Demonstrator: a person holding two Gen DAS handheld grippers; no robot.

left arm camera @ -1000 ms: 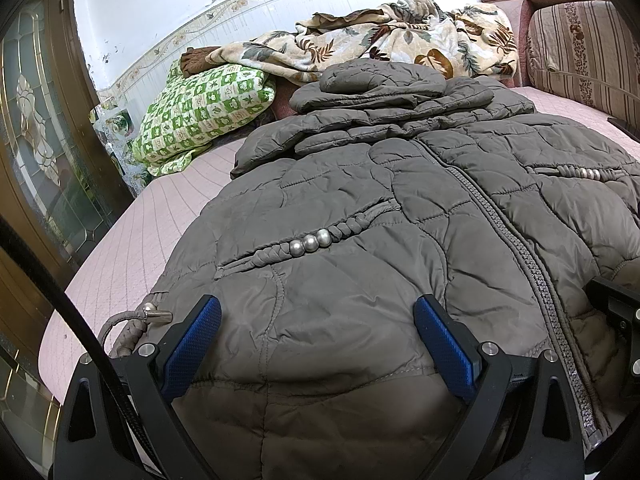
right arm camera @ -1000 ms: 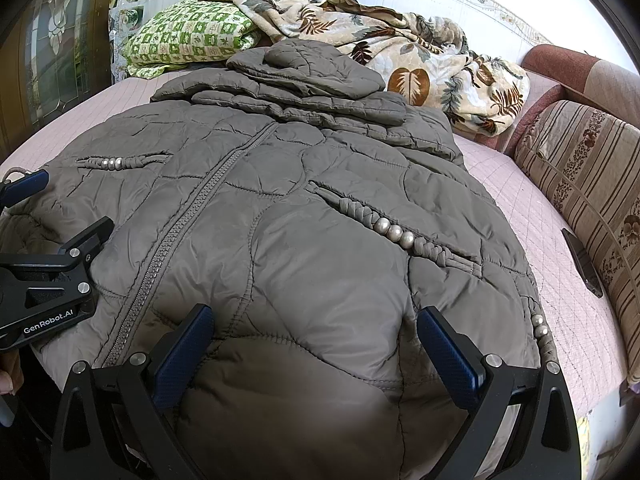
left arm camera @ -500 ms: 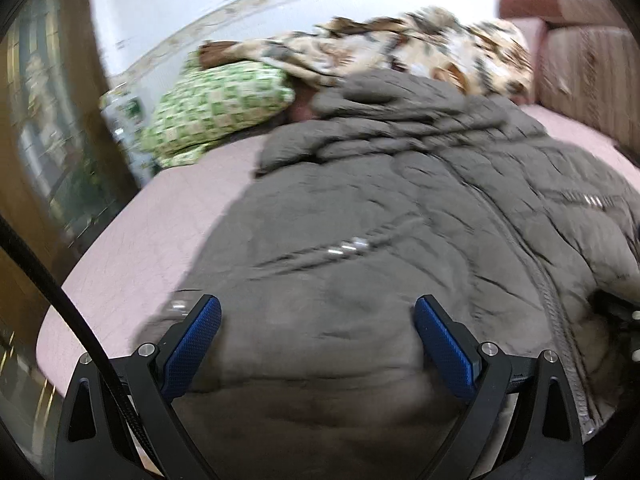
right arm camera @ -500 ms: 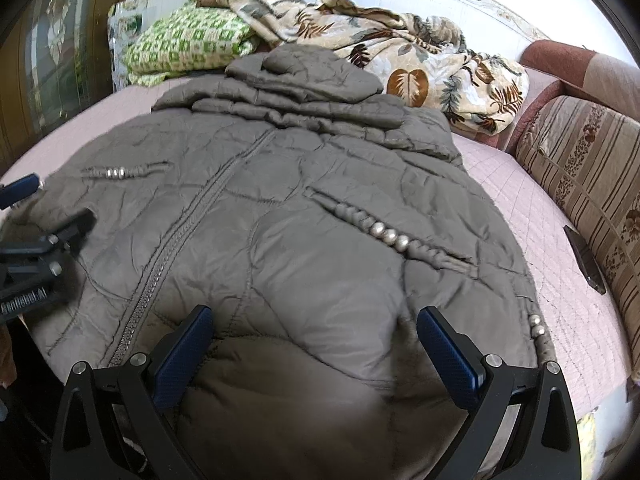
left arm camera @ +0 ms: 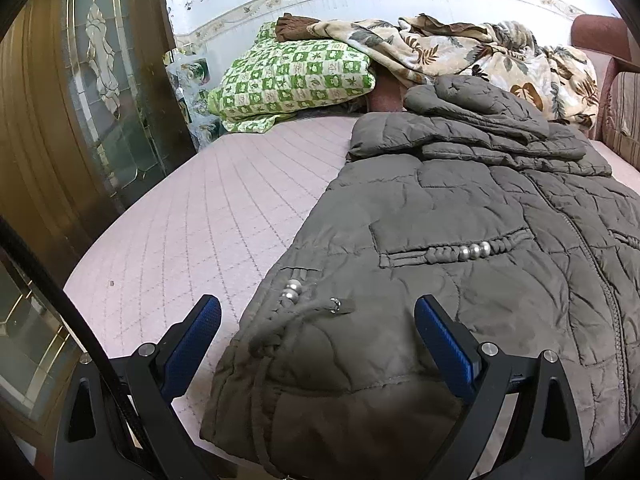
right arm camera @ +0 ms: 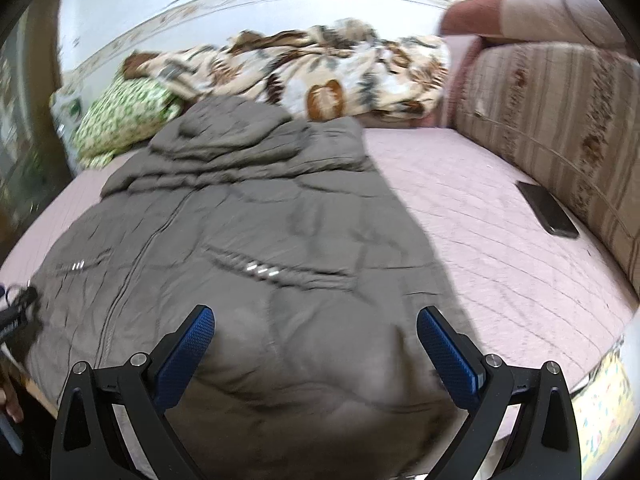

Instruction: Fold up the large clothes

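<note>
A grey-brown quilted puffer jacket [left arm camera: 460,216] lies front-up on the pink quilted bed [left arm camera: 208,216], zipper closed, with its sleeves and hood folded in at the far end. My left gripper [left arm camera: 316,340] hangs open above the jacket's near left hem corner, where a drawstring with silver beads [left arm camera: 292,290] lies. In the blurred right wrist view the jacket [right arm camera: 248,232] fills the left and centre, and my right gripper [right arm camera: 316,348] stands open over its near right hem. Nothing sits between either pair of fingers. The left gripper's body [right arm camera: 16,312] shows at the left edge.
A green checked pillow [left arm camera: 296,76] and a floral blanket [left arm camera: 460,52] lie at the bed's far end. A striped sofa back [right arm camera: 552,116] lines the right side, with a dark phone [right arm camera: 548,210] beside it. A wooden glass-panelled door [left arm camera: 80,92] stands at the left.
My left gripper has shifted left to the jacket's left hem corner, and my right gripper has shifted right toward its right hem. Both stayed open. The jacket has not moved.
</note>
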